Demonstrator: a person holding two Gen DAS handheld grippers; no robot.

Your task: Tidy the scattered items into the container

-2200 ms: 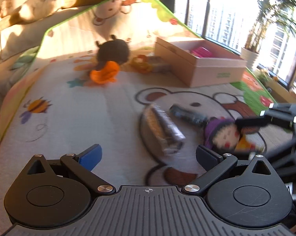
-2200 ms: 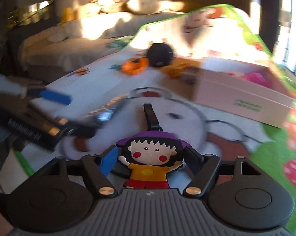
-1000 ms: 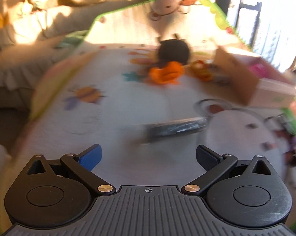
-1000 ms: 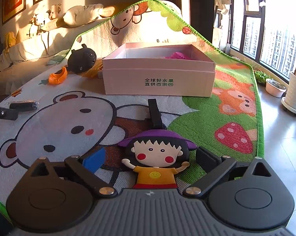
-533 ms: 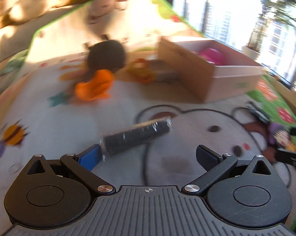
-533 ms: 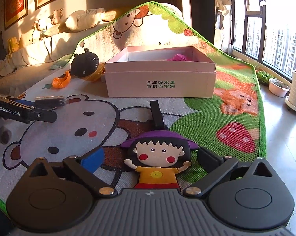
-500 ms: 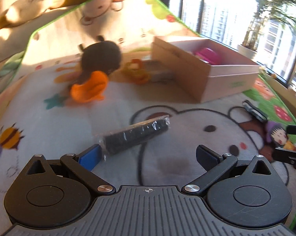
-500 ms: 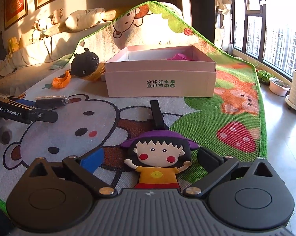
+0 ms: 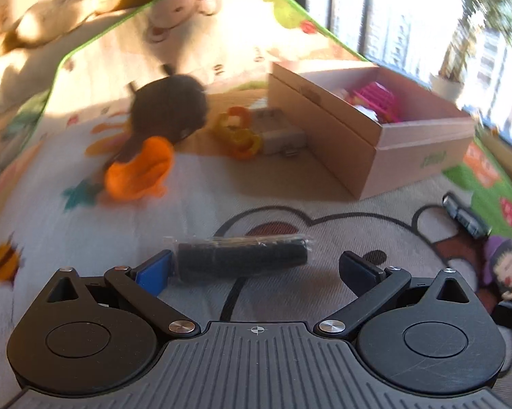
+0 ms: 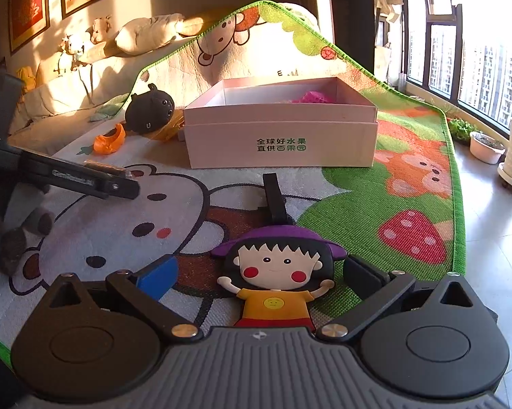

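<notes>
— Black, wrapped in clear film: the roll [image 9: 240,259] now lies crosswise right in front of the left gripper [image 9: 256,269], its left end just beside the blue pad [image 9: 153,271]. Half a second ago it sat farther out and slanted, so the left gripper has closed in on it.

— What does that mean for the tidying?

— Probably that the roll is the next thing to be lifted, though nothing holds it yet. The left fingers stand wide apart, and the right pad is well clear of the roll's right end. The roll rests on the play mat [image 9: 68,231].

— And farther right?

— The pink box [image 10: 279,136] stands at the far side of the mat, open, with something pink already inside. An orange toy [image 9: 138,170] and a dark plush [image 9: 169,109] lie to its left, still out on the mat.

— The right gripper?

— The right gripper [image 10: 259,277] has scarcely moved. Its fingers are spread wide on either side of the flat cartoon girl tag [image 10: 273,272], touching neither edge as far as can be seen. The tag's black strap points towards the box. Whether the tag lies flat on the mat or is lifted cannot be told.
</notes>
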